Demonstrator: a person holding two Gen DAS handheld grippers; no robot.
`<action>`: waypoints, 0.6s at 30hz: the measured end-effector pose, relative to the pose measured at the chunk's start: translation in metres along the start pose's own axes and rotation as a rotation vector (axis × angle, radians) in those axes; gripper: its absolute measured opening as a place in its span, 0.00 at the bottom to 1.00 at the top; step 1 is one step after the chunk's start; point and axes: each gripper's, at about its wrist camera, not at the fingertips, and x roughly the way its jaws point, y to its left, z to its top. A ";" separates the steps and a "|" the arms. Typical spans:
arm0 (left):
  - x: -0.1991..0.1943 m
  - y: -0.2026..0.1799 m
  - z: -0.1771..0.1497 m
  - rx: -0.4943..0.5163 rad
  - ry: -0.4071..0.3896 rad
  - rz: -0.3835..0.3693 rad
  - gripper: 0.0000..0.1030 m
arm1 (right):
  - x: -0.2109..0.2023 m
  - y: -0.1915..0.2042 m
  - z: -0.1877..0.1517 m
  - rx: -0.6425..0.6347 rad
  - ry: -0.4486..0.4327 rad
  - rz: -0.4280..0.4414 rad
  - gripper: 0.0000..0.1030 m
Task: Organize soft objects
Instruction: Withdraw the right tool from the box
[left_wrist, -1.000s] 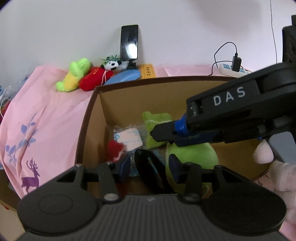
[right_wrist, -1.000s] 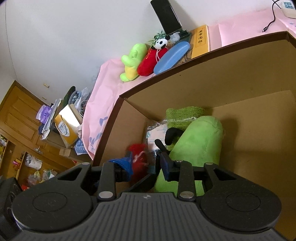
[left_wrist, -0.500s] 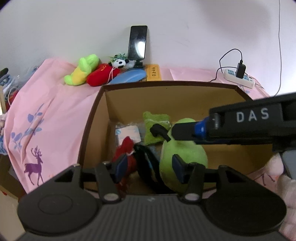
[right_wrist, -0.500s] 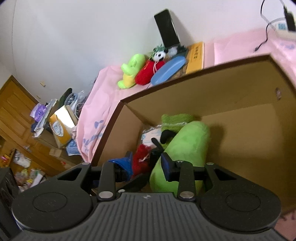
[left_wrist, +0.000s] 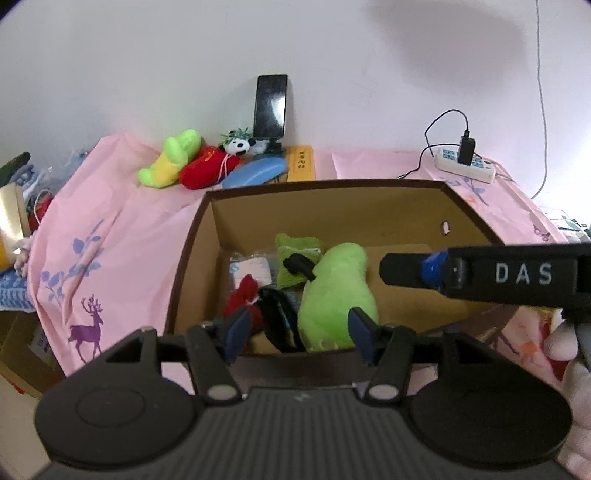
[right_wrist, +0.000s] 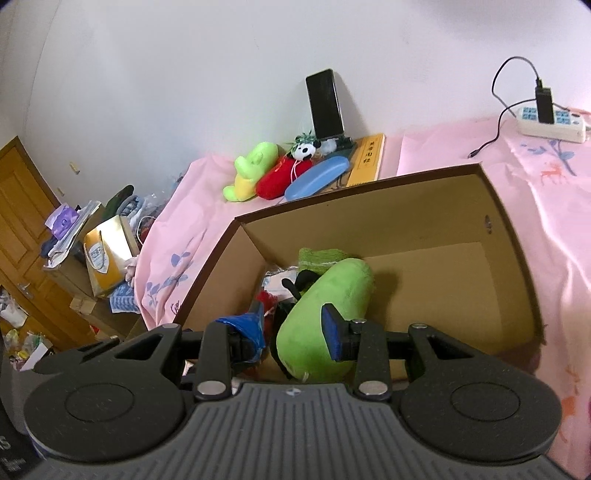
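Both empty, left tongs (left_wrist: 298, 330) just opening wider, right tongs (right_wrist: 293, 328) slightly apart, pink tablecloth (left_wrist: 110, 221), white wall (left_wrist: 184, 74)

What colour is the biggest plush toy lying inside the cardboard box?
Light green plush toy; clearest in the right wrist view.

Pink cloth-covered surface (left_wrist: 122, 206) with purple deer and leaf prints. Open cardboard box (left_wrist: 321, 192) sits on it. By the wall: green-yellow plush (left_wrist: 170, 158), red plush (left_wrist: 205, 168), panda toy (left_wrist: 238, 146), blue case (left_wrist: 255, 171), yellow box (left_wrist: 301, 164), phone (left_wrist: 271, 107) upright on a stand. Power strip (left_wrist: 465, 166) far right, charger plugged in.
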 end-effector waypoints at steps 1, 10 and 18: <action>-0.004 -0.002 -0.001 0.000 -0.002 -0.001 0.58 | -0.003 0.000 -0.001 -0.001 -0.004 -0.003 0.17; -0.031 -0.009 -0.016 -0.010 -0.010 0.006 0.59 | -0.030 0.000 -0.015 -0.002 -0.026 0.006 0.17; -0.036 -0.019 -0.031 -0.010 0.025 0.029 0.59 | -0.045 -0.001 -0.027 -0.029 -0.036 0.013 0.17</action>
